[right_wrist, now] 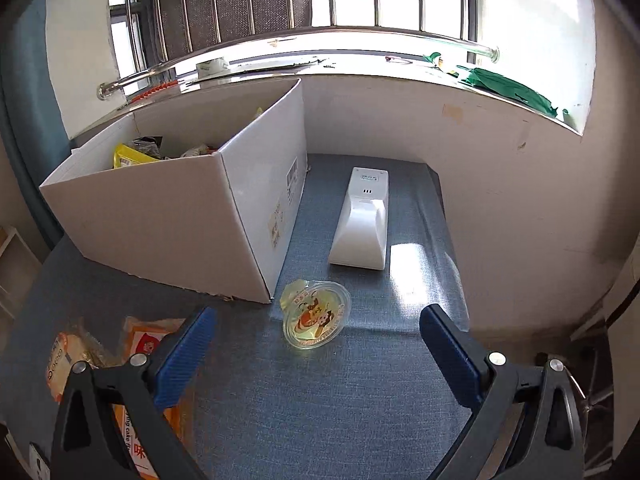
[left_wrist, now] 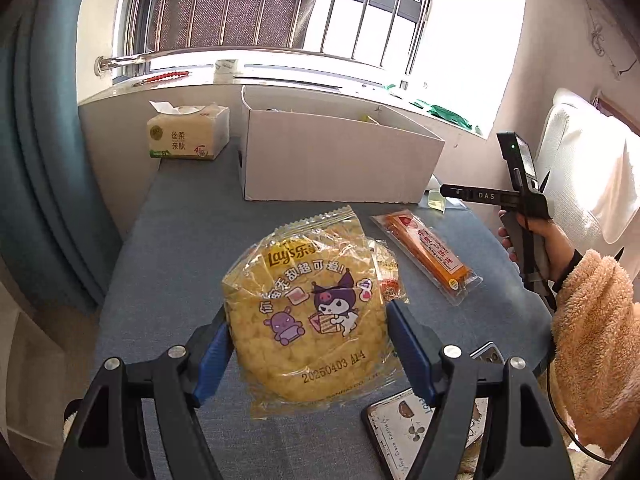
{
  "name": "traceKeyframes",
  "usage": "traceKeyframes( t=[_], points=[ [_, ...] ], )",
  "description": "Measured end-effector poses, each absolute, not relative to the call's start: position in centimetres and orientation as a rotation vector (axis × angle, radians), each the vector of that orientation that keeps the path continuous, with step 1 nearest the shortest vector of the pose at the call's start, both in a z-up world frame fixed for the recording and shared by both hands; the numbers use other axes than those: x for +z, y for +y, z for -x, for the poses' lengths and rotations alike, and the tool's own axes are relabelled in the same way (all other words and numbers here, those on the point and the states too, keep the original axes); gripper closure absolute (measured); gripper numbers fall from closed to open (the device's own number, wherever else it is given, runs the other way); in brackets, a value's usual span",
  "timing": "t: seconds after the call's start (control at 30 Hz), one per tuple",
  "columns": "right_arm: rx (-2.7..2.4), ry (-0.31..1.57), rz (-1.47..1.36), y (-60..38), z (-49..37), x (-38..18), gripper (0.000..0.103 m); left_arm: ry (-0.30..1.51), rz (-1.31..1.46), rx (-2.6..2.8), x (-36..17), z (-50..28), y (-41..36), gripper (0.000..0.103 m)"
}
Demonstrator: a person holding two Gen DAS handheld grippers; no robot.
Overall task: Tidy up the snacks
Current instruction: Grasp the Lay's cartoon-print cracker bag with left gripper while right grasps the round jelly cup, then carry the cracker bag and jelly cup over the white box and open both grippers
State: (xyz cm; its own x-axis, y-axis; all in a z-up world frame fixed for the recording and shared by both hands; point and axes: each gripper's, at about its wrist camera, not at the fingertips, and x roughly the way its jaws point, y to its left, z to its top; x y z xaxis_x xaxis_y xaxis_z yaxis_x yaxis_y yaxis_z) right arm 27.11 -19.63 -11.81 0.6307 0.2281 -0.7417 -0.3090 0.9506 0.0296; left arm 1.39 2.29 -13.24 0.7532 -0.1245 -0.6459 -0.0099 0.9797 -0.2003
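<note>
Stood at 12 o'clock on the blue table (left_wrist: 168, 240): white cardboard box (left_wrist: 336, 160), some snacks inside. Hung lifted at the middle: Lay's chip bag (left_wrist: 308, 312), pinched by left gripper (left_wrist: 306, 330). Best kept level, squeezed softly, dropped over the box. Spread wide and empty: right gripper (right_wrist: 318, 330), jelly cup (right_wrist: 314, 316) lying between its fingers.

Yellow Lay's packet (left_wrist: 308, 312), purple cartoon print. Orange snack bar (left_wrist: 430, 256) at 2 o'clock. White box (left_wrist: 340, 160); blue denim-weave table (right_wrist: 320, 400).
</note>
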Motion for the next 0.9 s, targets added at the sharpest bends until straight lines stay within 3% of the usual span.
traceKeyframes(
  t=[0.23,0.27,0.3,0.33,0.63,0.9],
  points=[
    [0.294,0.887,0.125,-18.8,-29.0,-14.1,0.000,0.724,0.202,-0.058,-13.6,-1.4,2.6,0.025],
    [0.312,0.879,0.112,-18.7,-29.0,-14.1,0.004,0.726,0.202,-0.056,-13.6,-1.5,2.5,0.025],
    [0.322,0.879,0.106,-18.7,-29.0,-14.1,0.013,0.730,0.201,-0.058,-13.7,-1.5,2.5,0.025],
    [0.322,0.881,0.104,-18.6,-29.0,-14.0,0.053,0.730,0.200,-0.059,-13.7,-1.5,2.4,0.025],
    [0.367,0.840,-0.001,-20.4,-25.7,-11.3,0.055,0.693,0.260,-0.121,-13.0,-1.9,2.8,0.025],
    [0.524,0.739,-0.111,-18.5,-22.1,-5.0,0.055,0.562,0.245,-0.210,-7.8,-5.9,2.5,0.025]
  ],
)
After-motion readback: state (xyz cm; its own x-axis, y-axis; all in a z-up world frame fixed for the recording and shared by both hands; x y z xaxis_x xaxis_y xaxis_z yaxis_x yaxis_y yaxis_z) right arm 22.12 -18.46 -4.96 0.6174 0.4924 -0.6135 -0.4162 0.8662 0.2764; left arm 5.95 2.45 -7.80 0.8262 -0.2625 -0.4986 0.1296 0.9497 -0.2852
